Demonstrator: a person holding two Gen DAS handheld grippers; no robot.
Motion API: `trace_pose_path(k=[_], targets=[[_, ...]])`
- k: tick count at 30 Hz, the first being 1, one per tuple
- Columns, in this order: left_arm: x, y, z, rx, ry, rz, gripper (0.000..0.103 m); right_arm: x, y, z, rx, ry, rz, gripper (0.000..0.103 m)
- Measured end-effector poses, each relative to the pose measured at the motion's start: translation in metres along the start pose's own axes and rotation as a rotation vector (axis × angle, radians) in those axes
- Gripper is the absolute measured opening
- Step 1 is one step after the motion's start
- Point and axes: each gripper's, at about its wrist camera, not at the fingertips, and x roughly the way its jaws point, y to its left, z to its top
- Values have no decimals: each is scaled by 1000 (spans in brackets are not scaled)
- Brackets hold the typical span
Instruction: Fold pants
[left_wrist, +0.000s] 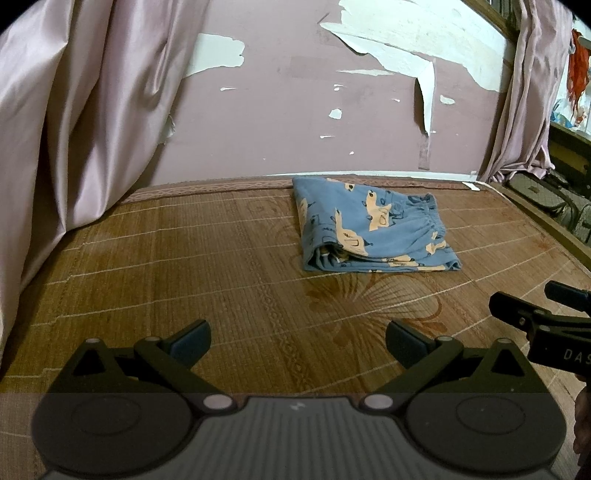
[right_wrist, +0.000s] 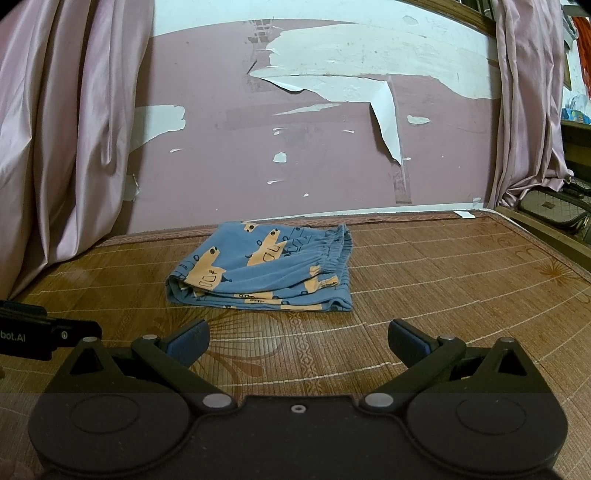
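I am holding both grippers apart from the pants (right_wrist: 262, 269), which are lying ahead of them on the woven mat (left_wrist: 184, 258) as a compact folded stack. Left gripper (left_wrist: 297, 341) and right gripper (right_wrist: 298, 338) are spread wide, gripping nothing. Folding looks complete; perhaps only tidying is remaining.

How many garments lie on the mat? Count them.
1: the folded blue pants lie on the woven mat near the wall, beyond both open hand-held grippers. Nothing else shows, though folds could hide more.
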Motion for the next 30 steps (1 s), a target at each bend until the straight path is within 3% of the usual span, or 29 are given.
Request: trace_pose_path(k=[10, 30], targets=[[0, -3, 0, 29, 12, 45, 103, 0, 0, 0, -1, 2, 0, 102], [-1, -6, -2, 52, 7, 31, 103, 0, 2, 0, -1, 5, -1, 102]])
